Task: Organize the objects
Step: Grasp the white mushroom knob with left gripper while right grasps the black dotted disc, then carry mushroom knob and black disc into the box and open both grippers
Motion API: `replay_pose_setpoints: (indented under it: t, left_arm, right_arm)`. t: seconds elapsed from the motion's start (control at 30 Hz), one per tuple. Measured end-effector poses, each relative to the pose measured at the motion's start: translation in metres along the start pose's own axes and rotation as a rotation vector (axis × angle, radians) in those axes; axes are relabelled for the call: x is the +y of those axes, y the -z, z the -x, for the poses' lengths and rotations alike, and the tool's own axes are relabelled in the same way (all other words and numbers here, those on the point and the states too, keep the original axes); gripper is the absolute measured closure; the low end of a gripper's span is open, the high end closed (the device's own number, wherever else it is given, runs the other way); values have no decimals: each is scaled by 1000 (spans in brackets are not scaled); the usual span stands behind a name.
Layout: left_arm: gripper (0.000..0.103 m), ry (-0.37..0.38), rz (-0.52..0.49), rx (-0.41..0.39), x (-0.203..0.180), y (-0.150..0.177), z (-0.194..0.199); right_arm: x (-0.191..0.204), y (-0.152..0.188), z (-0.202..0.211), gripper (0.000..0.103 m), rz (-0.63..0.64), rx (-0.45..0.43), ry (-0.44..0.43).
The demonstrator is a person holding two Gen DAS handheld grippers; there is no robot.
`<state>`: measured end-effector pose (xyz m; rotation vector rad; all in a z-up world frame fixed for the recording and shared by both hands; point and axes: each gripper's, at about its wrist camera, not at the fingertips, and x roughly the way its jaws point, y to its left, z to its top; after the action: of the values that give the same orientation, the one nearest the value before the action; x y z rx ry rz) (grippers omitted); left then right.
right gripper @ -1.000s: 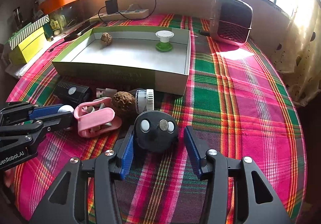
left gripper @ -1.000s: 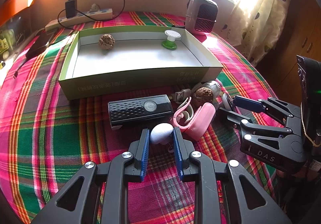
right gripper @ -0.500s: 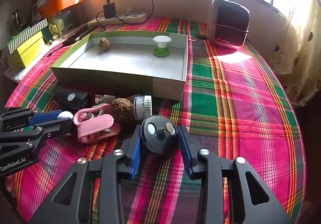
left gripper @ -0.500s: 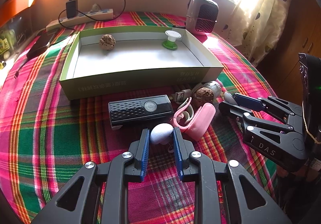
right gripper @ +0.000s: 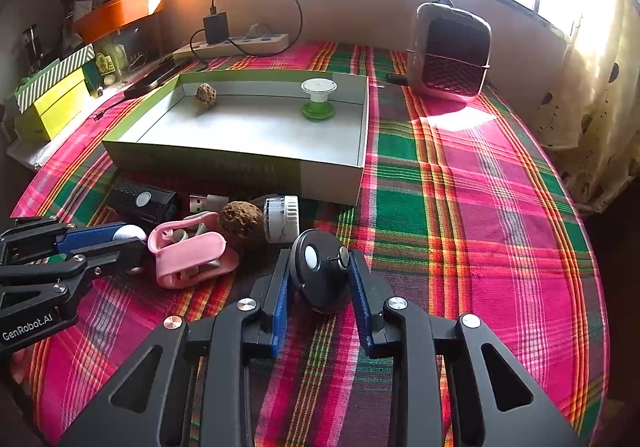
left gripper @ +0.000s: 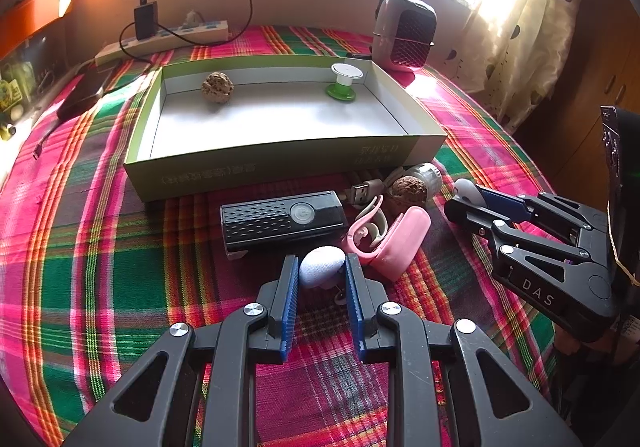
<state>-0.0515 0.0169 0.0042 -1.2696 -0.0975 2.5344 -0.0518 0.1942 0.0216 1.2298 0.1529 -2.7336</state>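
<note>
Two hand-held grippers are working a cluttered table covered in plaid cloth, near its front edge. The left gripper (left gripper: 322, 273) is holding a small pale egg-shaped piece (left gripper: 322, 267), its fingers (left gripper: 290, 287) pressed on both sides. The right gripper (right gripper: 318, 279) is closing its fingers (right gripper: 280, 295) around a black round gadget (right gripper: 320, 275), which is sitting between them on the cloth; the pads are appearing to touch its sides.

Behind them, an open green box (right gripper: 332, 175) is lying toward the middle of the table, holding a walnut (right gripper: 206, 95) and a green spool (right gripper: 318, 99). Just before its near wall are waiting a black speaker (left gripper: 282, 217), a pink clip (left gripper: 390, 243), a second walnut (right gripper: 241, 223) and a white cap (right gripper: 282, 219).

Both held pieces are looking light, hard and smooth, so likely slippery; gripping across the widest part of each should be holding best.
</note>
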Motion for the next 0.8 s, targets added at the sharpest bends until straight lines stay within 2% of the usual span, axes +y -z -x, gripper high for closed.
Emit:
replay_pose_setpoints:
  t: [0.47,0.8]
  left_arm:
    - [83,-32,-25,-41,-6,-6,16]
    - [82,-67,-34,-94,-2,-29,28]
  right_arm:
    - [5,-9,16,74,15,-39,-22]
    - [14,-34,25,74,52,-79,-40]
